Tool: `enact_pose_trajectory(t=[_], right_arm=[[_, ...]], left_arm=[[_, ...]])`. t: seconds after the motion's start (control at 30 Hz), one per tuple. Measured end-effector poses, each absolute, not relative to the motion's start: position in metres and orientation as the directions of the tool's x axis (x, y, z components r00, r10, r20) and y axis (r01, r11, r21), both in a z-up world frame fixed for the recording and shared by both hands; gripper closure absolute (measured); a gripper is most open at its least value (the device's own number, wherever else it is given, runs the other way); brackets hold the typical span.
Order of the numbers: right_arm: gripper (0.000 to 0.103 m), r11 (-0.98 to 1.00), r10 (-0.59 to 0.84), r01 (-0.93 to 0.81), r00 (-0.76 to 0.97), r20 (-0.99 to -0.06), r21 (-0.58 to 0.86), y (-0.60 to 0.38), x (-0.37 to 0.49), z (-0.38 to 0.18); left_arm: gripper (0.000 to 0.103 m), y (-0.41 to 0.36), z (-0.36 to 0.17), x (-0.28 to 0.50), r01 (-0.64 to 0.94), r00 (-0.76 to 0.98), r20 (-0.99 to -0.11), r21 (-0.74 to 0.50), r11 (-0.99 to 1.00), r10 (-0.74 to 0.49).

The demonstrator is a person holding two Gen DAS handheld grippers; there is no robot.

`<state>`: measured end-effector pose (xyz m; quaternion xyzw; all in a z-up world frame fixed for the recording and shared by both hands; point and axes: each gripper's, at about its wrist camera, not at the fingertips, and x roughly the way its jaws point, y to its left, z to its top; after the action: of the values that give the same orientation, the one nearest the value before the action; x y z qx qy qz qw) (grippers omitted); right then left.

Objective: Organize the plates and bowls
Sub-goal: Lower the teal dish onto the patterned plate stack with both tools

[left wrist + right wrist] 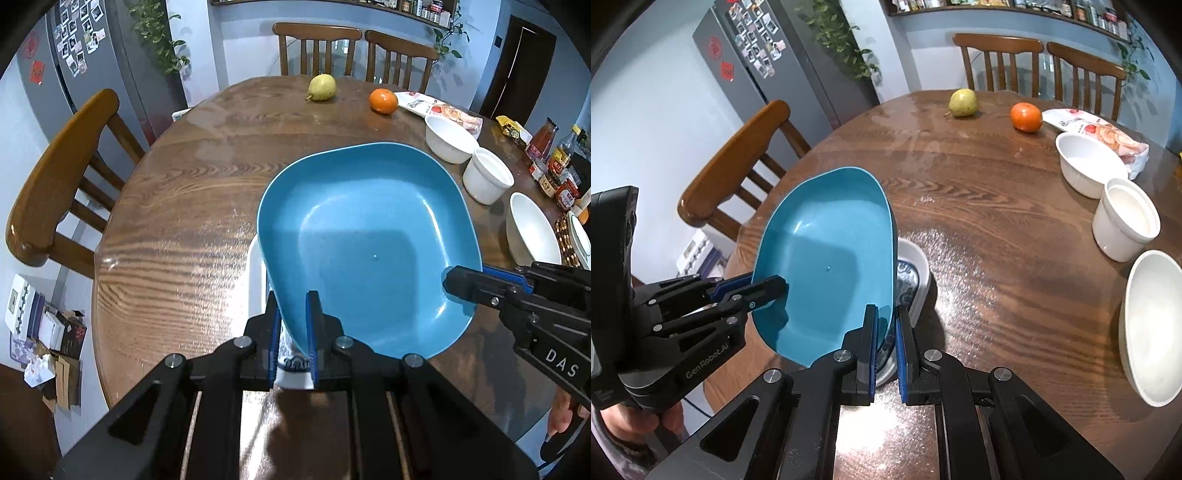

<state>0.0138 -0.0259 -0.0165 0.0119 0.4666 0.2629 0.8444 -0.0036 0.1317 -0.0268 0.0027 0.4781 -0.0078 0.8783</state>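
Observation:
A blue plate (365,240) (827,258) is held tilted above a white dish with a blue pattern (291,362) (912,277) on the wooden table. My left gripper (293,332) is shut on the plate's near rim; it shows at the left of the right wrist view (768,288). My right gripper (886,332) is shut on the plate's other edge; it shows at the right of the left wrist view (458,286). White bowls stand to the right: a shallow one (448,138) (1086,162), a tall cup-like one (487,175) (1126,221) and a wide one (532,232) (1152,325).
A pear (322,87) (963,102), an orange (384,100) (1026,116) and a snack bag (439,109) (1108,136) lie at the table's far side. Sauce bottles (554,162) stand at the right edge. Wooden chairs (55,177) (738,162) surround the table.

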Motion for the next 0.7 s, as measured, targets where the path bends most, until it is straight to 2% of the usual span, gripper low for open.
enact_pose_trajectory(t=[0.7], right_arm=[[0.093, 0.868, 0.441, -0.405, 0.357, -0.824, 0.289, -0.015, 0.007, -0.044]], left_arm=[[0.092, 0.136, -0.049, -0.006, 0.029, 0.476, -0.879, 0.040, 0.999, 0.021]])
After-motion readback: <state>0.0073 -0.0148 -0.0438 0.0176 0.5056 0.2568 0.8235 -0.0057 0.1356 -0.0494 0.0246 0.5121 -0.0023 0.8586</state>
